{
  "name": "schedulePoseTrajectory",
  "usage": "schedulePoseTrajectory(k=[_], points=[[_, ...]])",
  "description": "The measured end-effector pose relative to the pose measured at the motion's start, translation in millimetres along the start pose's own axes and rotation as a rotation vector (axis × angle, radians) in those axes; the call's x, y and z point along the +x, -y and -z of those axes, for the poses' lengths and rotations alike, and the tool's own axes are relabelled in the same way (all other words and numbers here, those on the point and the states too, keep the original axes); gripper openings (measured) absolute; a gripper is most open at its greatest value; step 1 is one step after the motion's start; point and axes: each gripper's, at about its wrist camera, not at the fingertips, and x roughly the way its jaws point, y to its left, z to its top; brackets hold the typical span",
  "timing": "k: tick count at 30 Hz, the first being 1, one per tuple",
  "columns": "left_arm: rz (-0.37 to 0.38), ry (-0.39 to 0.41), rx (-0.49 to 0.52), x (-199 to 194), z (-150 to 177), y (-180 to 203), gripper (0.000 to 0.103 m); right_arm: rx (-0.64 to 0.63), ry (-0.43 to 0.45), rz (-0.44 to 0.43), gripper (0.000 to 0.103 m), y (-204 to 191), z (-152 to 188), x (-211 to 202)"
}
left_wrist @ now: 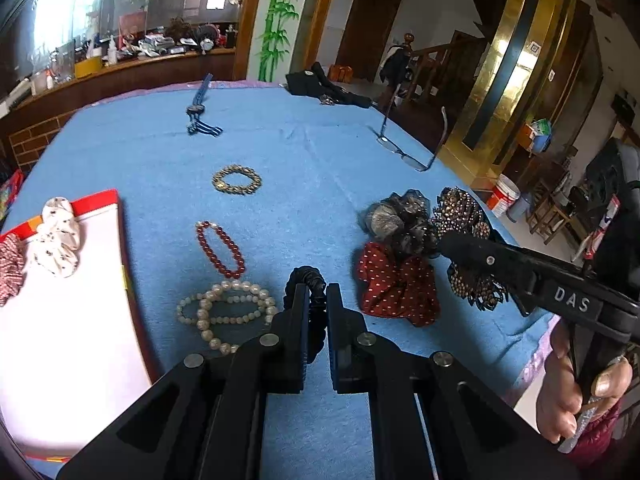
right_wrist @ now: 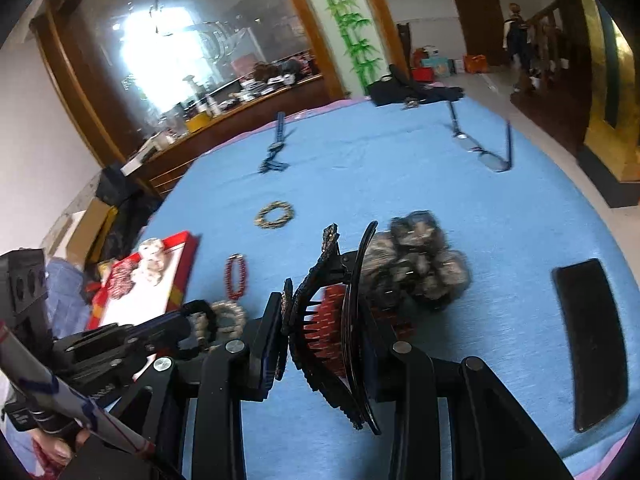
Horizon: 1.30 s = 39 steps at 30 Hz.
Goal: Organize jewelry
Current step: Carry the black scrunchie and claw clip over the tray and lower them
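The blue cloth (left_wrist: pixel 312 168) covers a round table whose edge curves away at two to four o'clock in the left wrist view, with floor and furniture beyond; a pink hem shows along the far rim at twelve o'clock. Bare cloth lies through the middle, between the gold beaded bracelet (left_wrist: pixel 236 179) and the eyeglasses (left_wrist: pixel 412 148) near the two o'clock edge. A blue strap (left_wrist: pixel 199 108) lies at eleven o'clock, dark cloth items at one o'clock. At nine o'clock sits a white tray with a red rim (left_wrist: pixel 100 200), holding a white scrunchie (left_wrist: pixel 58 236) and a red patterned one (left_wrist: pixel 10 268). The red bead bracelet (left_wrist: pixel 221 249) and the pearl bracelets (left_wrist: pixel 224 312) lie just beside the tray. The left gripper (left_wrist: pixel 318 300) has its fingers nearly together, clamped on a black scrunchie (left_wrist: pixel 306 278) that rises between the tips. At three o'clock a grey-black scrunchie (left_wrist: pixel 400 220) touches a red dotted scrunchie (left_wrist: pixel 396 284). The right gripper (right_wrist: pixel 320 320) is pinched on a studded black hair claw (right_wrist: pixel 324 312), held upright between its fingers with its teeth showing; the red dotted scrunchie is seen through them. A black flat case (right_wrist: pixel 592 340) lies near the three o'clock edge in the right wrist view.
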Motion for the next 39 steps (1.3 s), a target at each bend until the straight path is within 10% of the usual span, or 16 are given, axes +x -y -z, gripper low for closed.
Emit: schedulePoseTrajectory(k=[39], points=[[-0.35,0.152,-0.097,-56,32,-99,0.008,-0.264,-0.143,-0.121,0.037,-146,6,64]])
